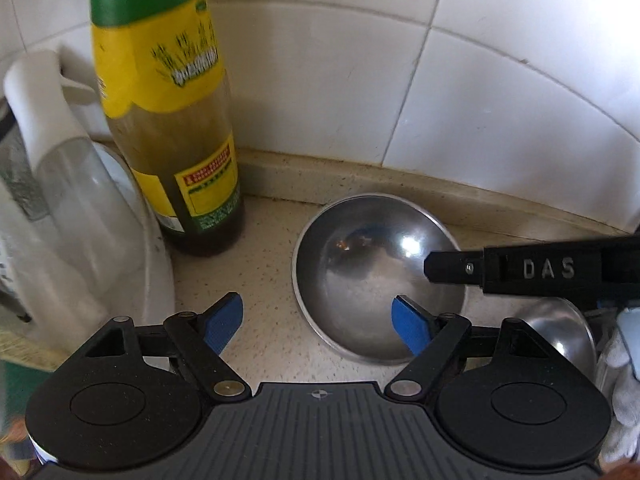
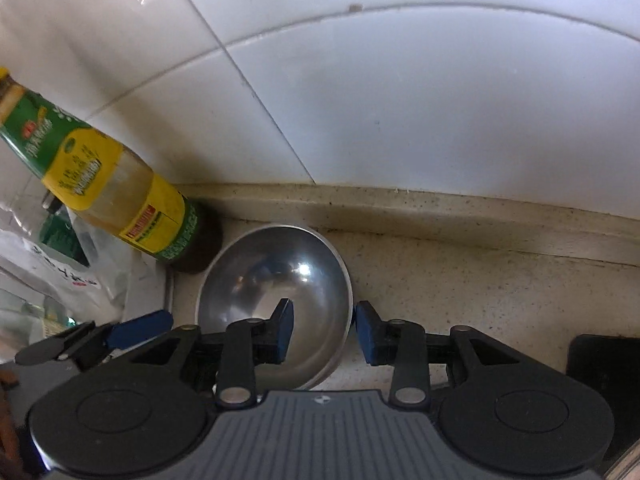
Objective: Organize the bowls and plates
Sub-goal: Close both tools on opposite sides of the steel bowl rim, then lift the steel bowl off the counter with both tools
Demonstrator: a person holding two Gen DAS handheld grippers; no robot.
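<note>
A steel bowl [image 1: 372, 280] sits on the speckled counter by the tiled wall; it also shows in the right wrist view [image 2: 276, 288]. My left gripper [image 1: 318, 320] is open, its right pad [image 1: 408, 326] over the bowl's near rim and its left pad over bare counter. My right gripper [image 2: 324, 334] is open and straddles the bowl's right rim, one pad [image 2: 282, 334] inside the bowl and the other outside. The right gripper's finger [image 1: 452, 266] reaches over the bowl from the right. A second steel bowl [image 1: 560, 328] lies at the right.
A tall green and yellow bottle [image 1: 176, 128] stands left of the bowl, also in the right wrist view [image 2: 120, 204]. A clear spray bottle [image 1: 60, 152] and a white plate rim [image 1: 160, 264] are at the far left. Plastic bags [image 2: 60, 272] lie left. A dark object [image 2: 604, 364] sits right.
</note>
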